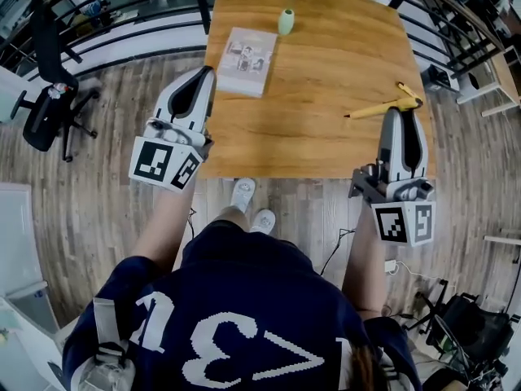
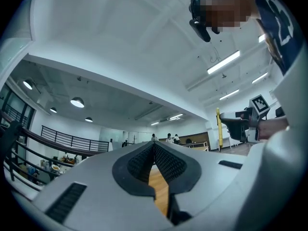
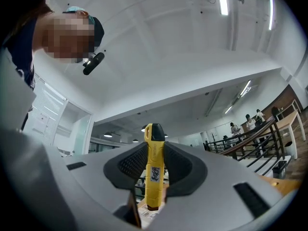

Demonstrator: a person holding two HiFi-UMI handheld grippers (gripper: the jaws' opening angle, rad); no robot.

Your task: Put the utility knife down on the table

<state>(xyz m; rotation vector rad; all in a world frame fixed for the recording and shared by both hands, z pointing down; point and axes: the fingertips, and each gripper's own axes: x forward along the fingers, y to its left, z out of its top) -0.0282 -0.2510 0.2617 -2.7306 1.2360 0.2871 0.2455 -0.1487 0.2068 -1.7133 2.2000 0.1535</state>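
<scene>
My right gripper (image 1: 398, 112) is shut on a yellow utility knife (image 1: 373, 109) and holds it over the right side of the wooden table (image 1: 326, 55). In the head view the knife sticks out to both sides of the jaws. In the right gripper view the knife (image 3: 154, 170) stands upright between the black pads, its black-tipped end pointing away from the camera. My left gripper (image 1: 201, 74) hovers over the table's left edge, shut with nothing in it. From the left gripper view, the knife (image 2: 218, 129) shows at the far right.
A book (image 1: 247, 61) lies at the table's back left. A small green vase (image 1: 286, 21) with flowers stands at the back middle. An office chair (image 1: 49, 96) stands on the floor at left, and railings run behind the table.
</scene>
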